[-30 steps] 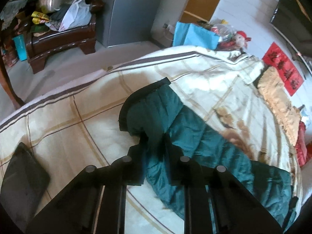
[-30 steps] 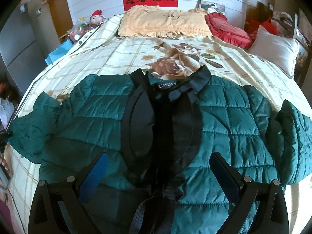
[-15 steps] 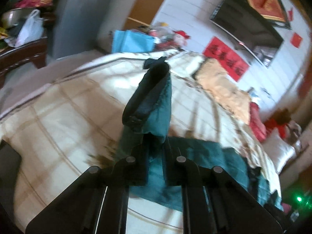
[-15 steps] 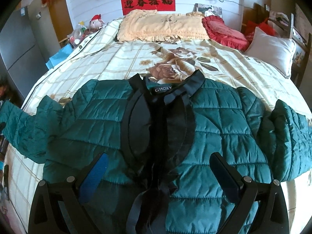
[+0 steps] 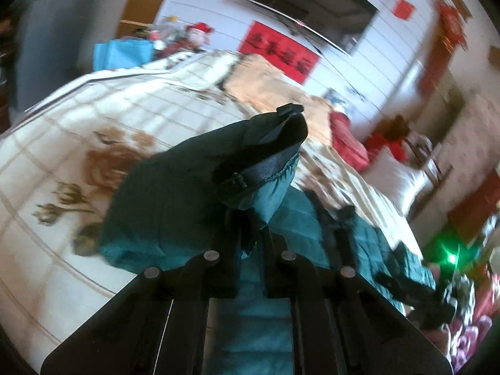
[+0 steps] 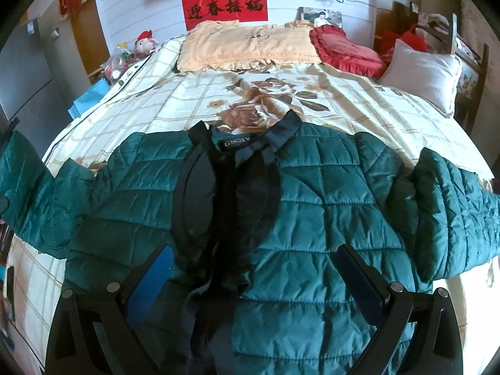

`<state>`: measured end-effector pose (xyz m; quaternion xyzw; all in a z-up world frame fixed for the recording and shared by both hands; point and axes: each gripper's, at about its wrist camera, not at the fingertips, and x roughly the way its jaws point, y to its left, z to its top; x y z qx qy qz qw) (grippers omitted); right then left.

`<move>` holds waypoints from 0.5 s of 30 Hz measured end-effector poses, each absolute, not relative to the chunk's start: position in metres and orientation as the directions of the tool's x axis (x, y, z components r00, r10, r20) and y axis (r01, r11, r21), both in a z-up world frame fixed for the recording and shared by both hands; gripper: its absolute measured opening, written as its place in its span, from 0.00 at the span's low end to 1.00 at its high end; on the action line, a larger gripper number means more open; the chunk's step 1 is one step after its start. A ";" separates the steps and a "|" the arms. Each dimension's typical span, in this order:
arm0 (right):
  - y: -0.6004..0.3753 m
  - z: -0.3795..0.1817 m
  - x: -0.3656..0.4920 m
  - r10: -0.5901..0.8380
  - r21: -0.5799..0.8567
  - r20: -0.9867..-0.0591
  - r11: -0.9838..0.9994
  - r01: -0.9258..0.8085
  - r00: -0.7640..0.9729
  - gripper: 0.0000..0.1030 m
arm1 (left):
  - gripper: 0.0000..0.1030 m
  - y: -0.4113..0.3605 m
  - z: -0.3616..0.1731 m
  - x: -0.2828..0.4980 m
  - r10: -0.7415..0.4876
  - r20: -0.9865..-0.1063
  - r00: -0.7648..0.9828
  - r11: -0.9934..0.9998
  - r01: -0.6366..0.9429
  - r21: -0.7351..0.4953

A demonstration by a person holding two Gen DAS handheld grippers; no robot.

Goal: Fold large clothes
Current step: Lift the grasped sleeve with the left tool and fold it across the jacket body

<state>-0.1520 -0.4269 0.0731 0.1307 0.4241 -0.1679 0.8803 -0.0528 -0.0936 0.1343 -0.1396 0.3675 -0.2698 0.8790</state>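
Note:
A teal quilted jacket (image 6: pixel 312 206) with black collar and lining lies spread on the bed, front up, collar toward the pillows. My left gripper (image 5: pixel 250 243) is shut on the jacket's left sleeve (image 5: pixel 193 187), holding it raised off the bedspread with the black cuff (image 5: pixel 265 153) sticking up. In the right wrist view that sleeve (image 6: pixel 25 187) lifts at the far left edge. My right gripper (image 6: pixel 253 265) hovers open over the jacket's lower front, with nothing between its fingers. The right sleeve (image 6: pixel 453 206) lies bent at the right.
The bed has a cream floral bedspread (image 6: pixel 250 93). A peach pillow (image 6: pixel 247 47), a red cushion (image 6: pixel 343 50) and a white pillow (image 6: pixel 422 75) lie at the head. A blue bag (image 5: pixel 125 53) and toys stand beside the bed. A dark flat object (image 6: pixel 9 278) lies at the bed's left edge.
My left gripper has lifted the sleeve off the bedspread and swung it toward the jacket's body, turning as it went. The right gripper has drifted slightly and stays open.

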 end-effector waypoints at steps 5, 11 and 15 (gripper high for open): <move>-0.433 0.073 -0.160 -0.190 0.088 -0.793 0.905 0.417 0.579 1.00 | 0.07 -0.143 0.119 -0.071 -0.594 -0.613 0.521 0.803 0.418 -0.424; -0.438 0.071 -0.167 -0.195 0.081 -0.797 0.904 0.421 0.572 1.00 | 0.07 -0.188 0.098 -0.081 -0.586 -0.665 0.462 0.802 0.447 -0.396; -0.440 0.070 -0.169 -0.192 0.086 -0.797 0.902 0.422 0.573 1.00 | 0.07 -0.206 0.086 -0.085 -0.574 -0.692 0.438 0.805 0.456 -0.380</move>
